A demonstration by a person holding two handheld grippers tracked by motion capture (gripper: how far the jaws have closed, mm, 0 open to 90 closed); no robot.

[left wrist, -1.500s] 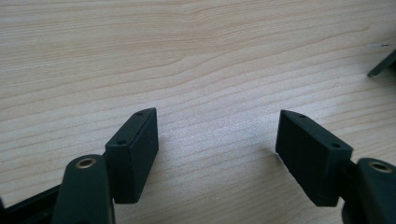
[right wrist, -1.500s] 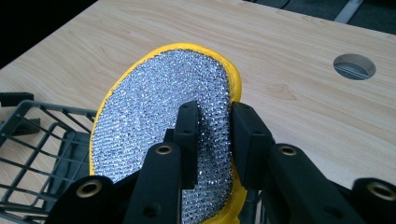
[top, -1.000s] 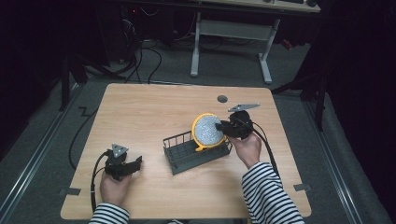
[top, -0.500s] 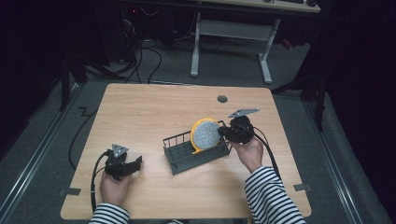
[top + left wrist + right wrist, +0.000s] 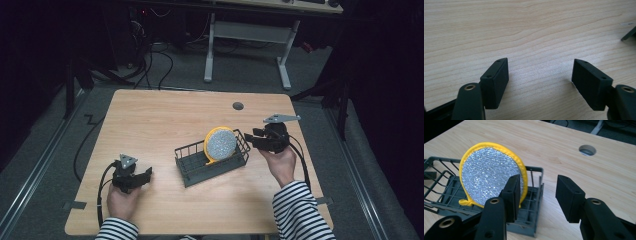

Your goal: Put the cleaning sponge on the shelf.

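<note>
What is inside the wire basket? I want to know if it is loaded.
The wire basket holds one round silver scrubbing pad with a yellow rim, standing on edge at its right end. The rest looks empty, though the pad hides the bit of floor behind it.

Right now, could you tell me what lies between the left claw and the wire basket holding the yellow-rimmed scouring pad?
Nothing: in the high view, bare wooden table separates the left claw from the wire basket.

Bare table [image 5: 165,125] all around — only the wire basket [image 5: 200,172] and upright scrubber [image 5: 221,144] obstruct.
</note>
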